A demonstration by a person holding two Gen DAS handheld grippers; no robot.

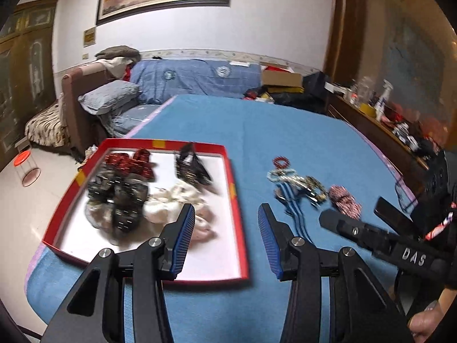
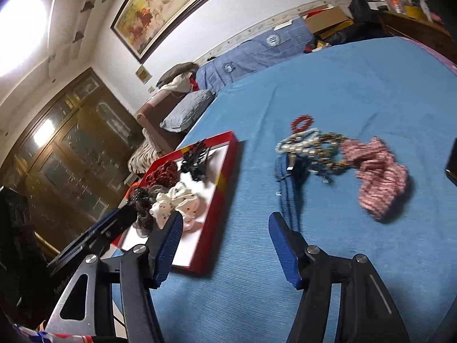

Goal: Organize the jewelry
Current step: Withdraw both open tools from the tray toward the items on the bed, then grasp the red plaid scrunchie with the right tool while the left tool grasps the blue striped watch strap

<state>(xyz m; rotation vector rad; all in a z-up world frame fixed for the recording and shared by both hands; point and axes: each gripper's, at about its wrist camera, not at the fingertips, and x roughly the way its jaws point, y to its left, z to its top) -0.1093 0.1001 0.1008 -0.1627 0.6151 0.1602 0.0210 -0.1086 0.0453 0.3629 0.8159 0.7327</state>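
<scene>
Red tray holds scrunchies; bracelets lie heaped beside it on blue cloth

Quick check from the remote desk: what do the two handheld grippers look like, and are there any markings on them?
Both are black, angular linkage frames with silver pivot bolts and ribbed blue finger pads. The left gripper shows two such pads. The right gripper matches it; seen from the left wrist camera, its black body carries white letters "DAS".

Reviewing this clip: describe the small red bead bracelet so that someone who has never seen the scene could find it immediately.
Start at the blue tablecloth, then find the loose pile of jewelry right of the red-rimmed tray. The red bead bracelet lies at the pile's far edge, beyond the pale pearl bracelet. It is the pile's only all-red ring of beads.
</scene>
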